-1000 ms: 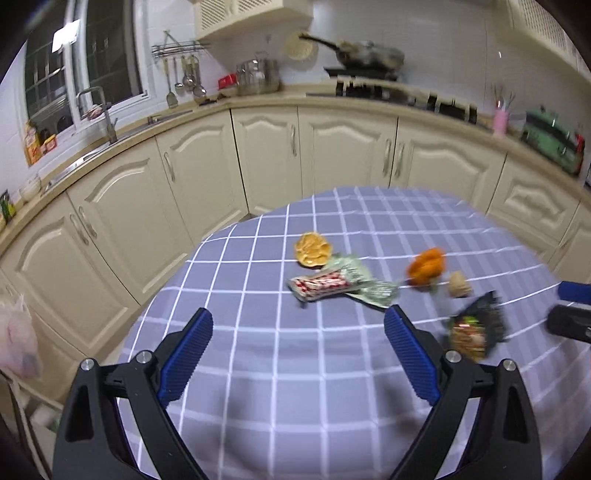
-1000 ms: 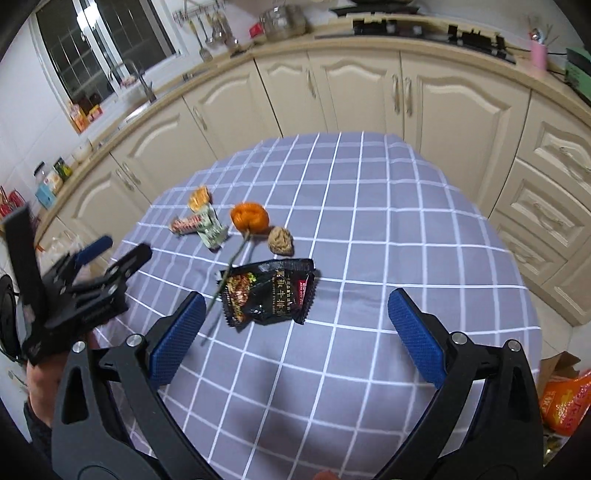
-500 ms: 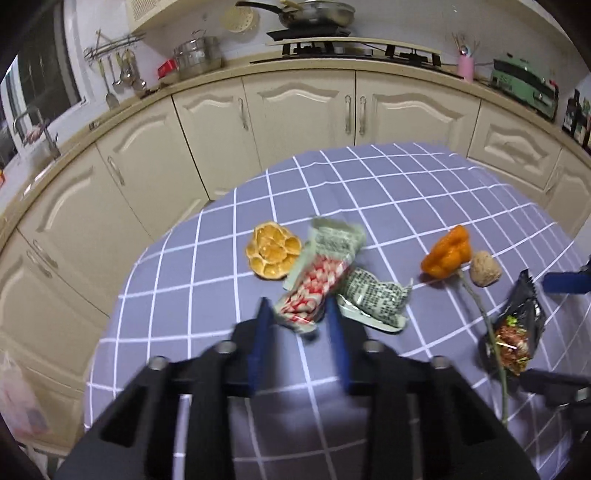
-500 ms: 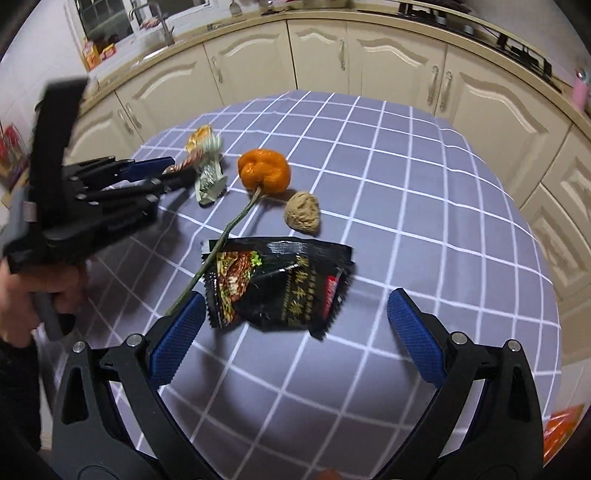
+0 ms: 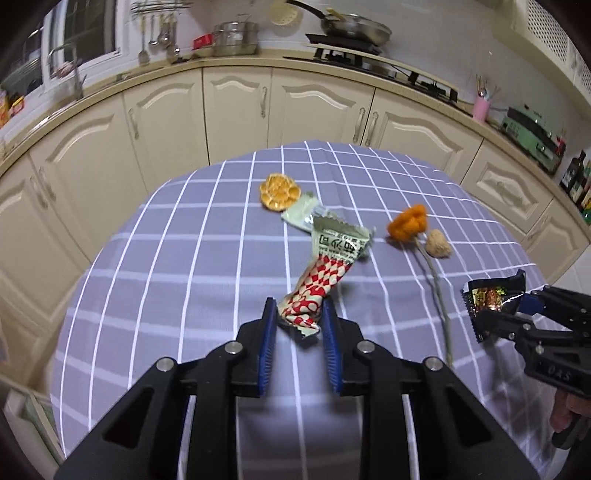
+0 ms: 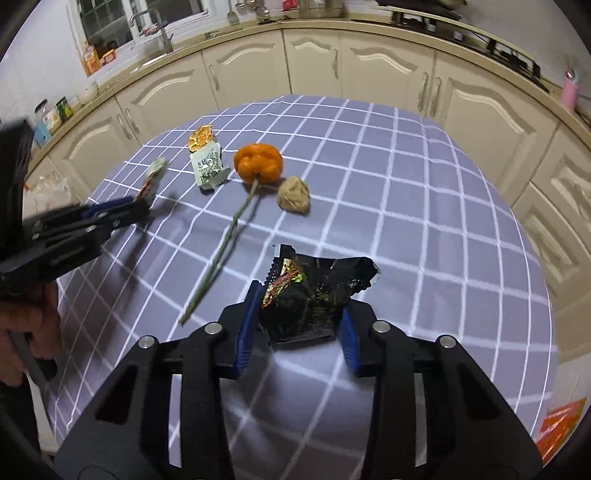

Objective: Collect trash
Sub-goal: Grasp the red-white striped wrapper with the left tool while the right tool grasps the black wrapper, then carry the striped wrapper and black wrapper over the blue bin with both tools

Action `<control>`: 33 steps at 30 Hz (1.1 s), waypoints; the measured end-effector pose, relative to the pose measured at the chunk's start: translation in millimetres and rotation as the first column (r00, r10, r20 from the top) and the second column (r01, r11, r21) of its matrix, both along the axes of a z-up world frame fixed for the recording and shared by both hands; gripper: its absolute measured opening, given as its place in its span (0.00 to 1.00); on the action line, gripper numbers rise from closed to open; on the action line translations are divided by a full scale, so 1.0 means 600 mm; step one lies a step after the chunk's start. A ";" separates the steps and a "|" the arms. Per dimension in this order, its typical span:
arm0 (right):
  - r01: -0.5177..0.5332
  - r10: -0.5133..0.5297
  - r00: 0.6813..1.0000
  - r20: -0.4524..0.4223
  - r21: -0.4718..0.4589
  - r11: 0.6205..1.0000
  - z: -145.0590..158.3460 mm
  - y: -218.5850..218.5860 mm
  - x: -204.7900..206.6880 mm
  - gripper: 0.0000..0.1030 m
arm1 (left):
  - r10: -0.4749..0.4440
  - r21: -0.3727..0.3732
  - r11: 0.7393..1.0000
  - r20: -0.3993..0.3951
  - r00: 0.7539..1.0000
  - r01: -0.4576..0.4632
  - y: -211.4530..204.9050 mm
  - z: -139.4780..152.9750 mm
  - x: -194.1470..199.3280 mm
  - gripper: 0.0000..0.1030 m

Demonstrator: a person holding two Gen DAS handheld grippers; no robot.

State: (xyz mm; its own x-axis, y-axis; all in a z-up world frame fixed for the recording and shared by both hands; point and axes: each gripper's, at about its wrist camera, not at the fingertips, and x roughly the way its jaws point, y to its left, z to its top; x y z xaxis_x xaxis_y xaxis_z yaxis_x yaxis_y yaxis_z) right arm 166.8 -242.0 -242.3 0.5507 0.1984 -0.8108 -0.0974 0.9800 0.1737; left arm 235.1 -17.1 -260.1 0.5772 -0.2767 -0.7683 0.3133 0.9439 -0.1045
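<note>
Foil and film: we have two crinkly wrappers off the purple checked tablecloth (image 5: 184, 258), one in each gripper.
Left gripper (image 5: 299, 325): its blue fingers are closed on the lower end of the red-and-white wrapper (image 5: 321, 280), which sticks up and forward, its pale printed top free in the air.
Right gripper (image 6: 295, 321): its fingers are clamped on the black snack bag (image 6: 310, 295), crumpled between the pads, torn top flaring above them.
Doing it well: we judge both grips shallow, so we keep the squeeze steady, carry level and avoid swinging; the long wrapper could slip from its pinched end.
No bin: neither view shows one, so we cannot tell where the load goes.
What remains: the pale green wrapper (image 5: 301, 216), the dried orange slice (image 5: 279, 192), the orange flower (image 6: 258, 164) on its long stem (image 6: 218, 254), and the brown walnut-like lump (image 6: 293, 194) lie on the cloth, well ahead of us.
Left view only: the stove with its pan (image 5: 354, 26), and the right gripper seen side-on pinching the black bag.
Right view only: the whole stem down to its cut end, the left gripper from the side, and something orange (image 6: 557, 428) on the floor at lower right.
</note>
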 end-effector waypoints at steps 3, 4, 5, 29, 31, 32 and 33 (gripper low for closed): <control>0.027 -0.027 1.000 0.008 0.043 0.999 0.007 -0.022 -0.026 0.36 | 0.012 -0.043 0.999 0.003 1.000 -0.012 0.003 0.013 -0.035 0.23; 0.033 -0.034 0.999 0.013 0.052 0.998 0.011 -0.027 -0.033 0.36 | 0.014 -0.049 0.999 0.009 1.000 -0.014 0.001 0.017 -0.045 0.23; 0.039 -0.041 0.999 0.022 0.061 0.997 0.017 -0.033 -0.043 0.36 | 0.015 -0.057 0.998 0.013 1.000 -0.014 -0.001 0.022 -0.056 0.23; 0.245 -0.292 0.929 0.228 0.213 0.946 0.160 -0.217 -0.242 0.36 | -0.170 -0.171 0.966 0.140 0.975 0.193 -0.178 0.144 -0.227 0.23; 0.278 -0.327 0.914 0.239 0.217 0.936 0.166 -0.241 -0.264 0.36 | -0.196 -0.174 0.960 0.148 0.969 0.221 -0.199 0.152 -0.239 0.23; 0.292 -0.342 0.908 0.242 0.218 0.931 0.168 -0.252 -0.273 0.36 | -0.211 -0.176 0.956 0.152 0.966 0.237 -0.209 0.155 -0.245 0.23; 0.309 -0.360 0.900 0.245 0.222 0.925 0.169 -0.265 -0.286 0.36 | -0.231 -0.175 0.950 0.158 0.960 0.258 -0.225 0.159 -0.254 0.23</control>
